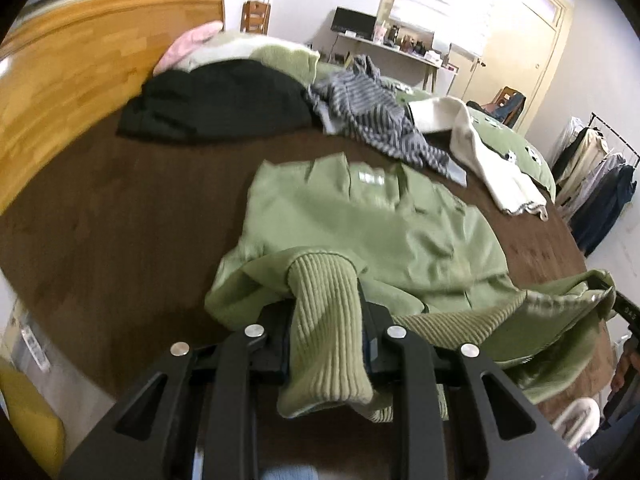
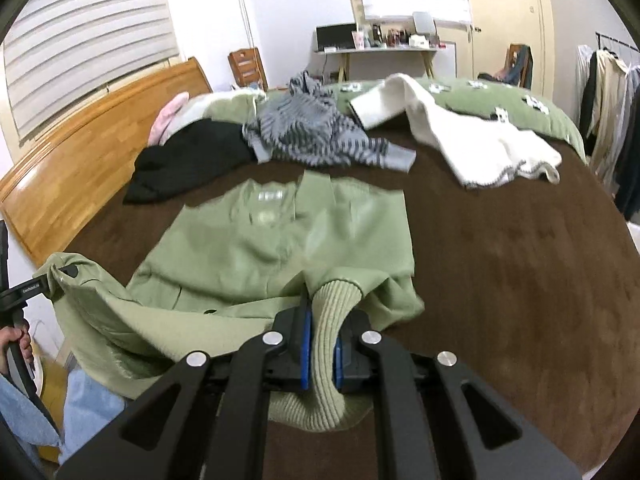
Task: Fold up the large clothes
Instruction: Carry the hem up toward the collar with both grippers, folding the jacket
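Left gripper (image 1: 326, 340): closed on a ribbed knit cuff (image 1: 324, 332) of the green jacket; the cuff runs up between the jaws and hangs over the near side.
Right gripper (image 2: 322, 344): clamped on the other ribbed cuff (image 2: 326, 332), blue pads pressing it from both sides; the cuff end droops towards the camera.
Green jacket (image 2: 280, 248): on the brown bed cover (image 2: 520, 280), collar end towards the far side of the bed, lower part lifted off the near edge and bunched between the two grippers. A white label (image 2: 272, 196) shows near the collar.
Hem: the ribbed hem band (image 1: 460, 320) stretches from the left gripper across to the right one, seen at the right border of the left wrist view.
Hand (image 2: 16, 344): grasps the left gripper's handle at the left border of the right wrist view.
Black garment (image 1: 216, 100): near the wooden headboard (image 1: 72, 80), on the bed's far left part.
Striped grey garment (image 2: 312, 136): crumpled beyond the jacket, touching the black one.
White garment (image 2: 480, 140): far right part, draped partly over a green quilt (image 2: 520, 108).
Pillows (image 1: 192, 44): pink and pale, behind the black garment.
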Demonstrator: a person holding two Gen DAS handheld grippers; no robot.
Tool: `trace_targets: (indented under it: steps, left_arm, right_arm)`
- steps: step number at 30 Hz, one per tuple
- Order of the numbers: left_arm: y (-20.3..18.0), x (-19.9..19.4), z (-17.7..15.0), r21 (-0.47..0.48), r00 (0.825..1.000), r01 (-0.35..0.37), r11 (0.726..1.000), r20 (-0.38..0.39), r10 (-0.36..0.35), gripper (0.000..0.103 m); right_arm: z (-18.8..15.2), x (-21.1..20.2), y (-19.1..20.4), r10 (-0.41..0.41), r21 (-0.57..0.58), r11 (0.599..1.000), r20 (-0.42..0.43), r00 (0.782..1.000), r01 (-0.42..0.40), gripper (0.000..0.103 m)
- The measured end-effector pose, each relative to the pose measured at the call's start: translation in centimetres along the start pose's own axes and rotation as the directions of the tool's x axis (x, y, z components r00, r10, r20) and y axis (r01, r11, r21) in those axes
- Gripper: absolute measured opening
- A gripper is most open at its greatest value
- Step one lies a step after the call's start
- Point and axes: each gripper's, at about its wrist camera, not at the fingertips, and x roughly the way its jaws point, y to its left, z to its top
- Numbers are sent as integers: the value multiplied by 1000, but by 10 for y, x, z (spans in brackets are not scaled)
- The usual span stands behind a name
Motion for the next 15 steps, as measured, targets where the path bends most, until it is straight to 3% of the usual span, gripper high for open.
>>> trace_targets:
  steps: [8,15]
  left_arm:
    - [-5,40,73,20,997,-10,1000,72,9,27]
    - [0,107,129,4,998,-17,1000,64,16,27]
  right_arm:
    - [71,56,0,-26,-10,1000,41,999,27,9]
    - [118,135,-4,-55,-7,998,9,998,55,9]
